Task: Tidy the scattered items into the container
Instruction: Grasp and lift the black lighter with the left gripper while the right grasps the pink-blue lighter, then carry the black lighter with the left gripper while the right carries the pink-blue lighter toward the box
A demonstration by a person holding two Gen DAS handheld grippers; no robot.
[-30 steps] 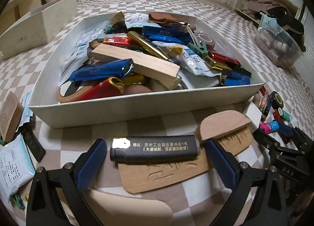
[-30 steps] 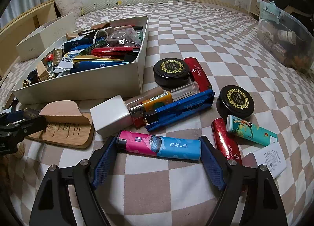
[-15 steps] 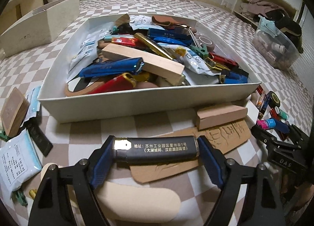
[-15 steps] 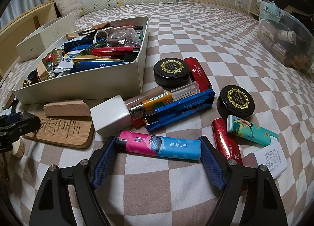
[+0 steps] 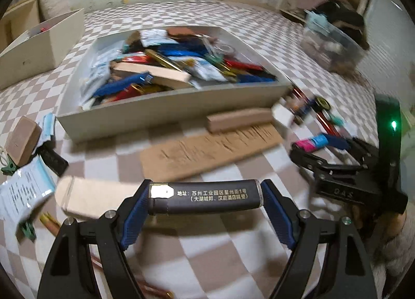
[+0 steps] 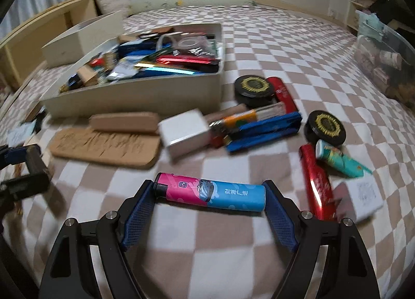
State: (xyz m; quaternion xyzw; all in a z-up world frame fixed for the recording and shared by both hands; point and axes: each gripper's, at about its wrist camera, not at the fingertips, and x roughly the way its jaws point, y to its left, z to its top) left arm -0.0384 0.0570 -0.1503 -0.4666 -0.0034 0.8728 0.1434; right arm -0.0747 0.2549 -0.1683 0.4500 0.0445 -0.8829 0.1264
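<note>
On the checkered bedspread [image 6: 298, 47], each gripper pinches a lighter end to end.

Left gripper [image 5: 205, 199] clamps a black lighter [image 5: 205, 196] lifted clear of the cloth, with the white container [image 5: 166, 115] at twelve o'clock and a flat wooden board [image 5: 210, 152] between them. Right gripper [image 6: 210, 195] grips a pink-and-blue lighter [image 6: 211, 192]; the container sits toward eleven o'clock, a red tube [image 6: 315, 179] at three o'clock, and two black round tins [image 6: 253, 89] toward one.
</note>
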